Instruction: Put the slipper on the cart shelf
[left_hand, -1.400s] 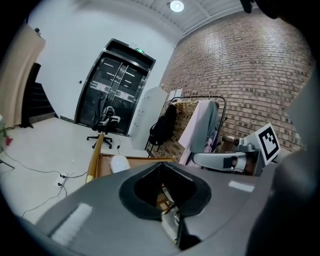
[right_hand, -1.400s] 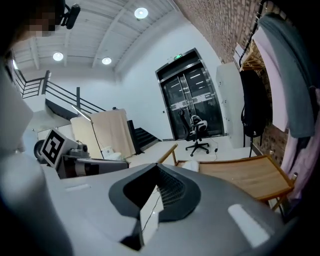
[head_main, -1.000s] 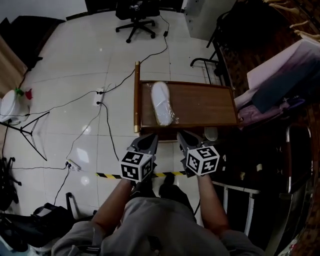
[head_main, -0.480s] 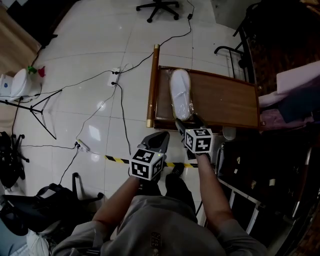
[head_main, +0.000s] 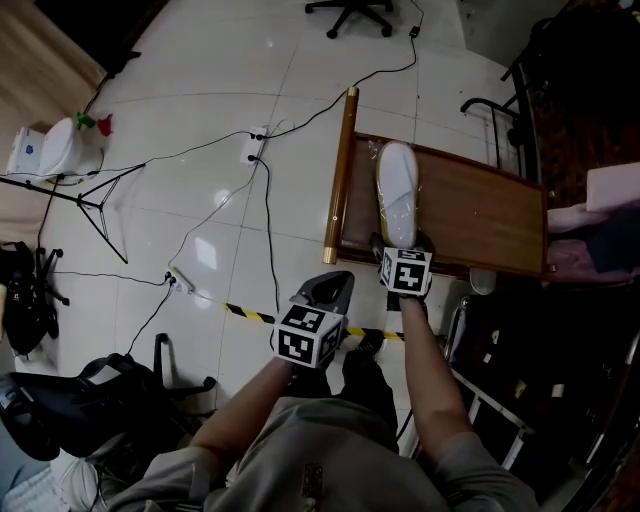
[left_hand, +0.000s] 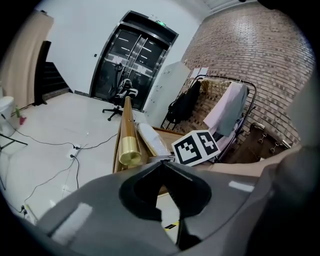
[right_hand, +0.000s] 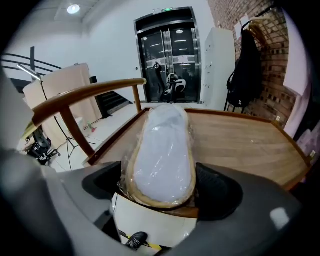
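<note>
A white slipper (head_main: 397, 190) wrapped in clear plastic lies lengthwise on the brown wooden cart shelf (head_main: 480, 210), near its left end. My right gripper (head_main: 398, 242) is at the slipper's near end. Its jaws are opening and stand wide on either side of the slipper (right_hand: 165, 150), with a gap showing on the right side. My left gripper (head_main: 335, 285) hangs lower left, in front of the cart, shut and empty; its tips (left_hand: 161, 161) meet. From the left gripper view the slipper (left_hand: 152, 140) lies behind the handle.
The cart's gold-brown handle bar (head_main: 340, 175) runs along the shelf's left side. Cables (head_main: 260, 190) and yellow-black tape (head_main: 245, 313) cross the white floor. A tripod (head_main: 90, 200) stands left, a black bag (head_main: 90, 410) lower left, and clothes (head_main: 610, 190) hang right.
My right gripper has moved forward to the slipper's near end and its jaws have spread from shut to wide. The left gripper stays shut below the cart.
</note>
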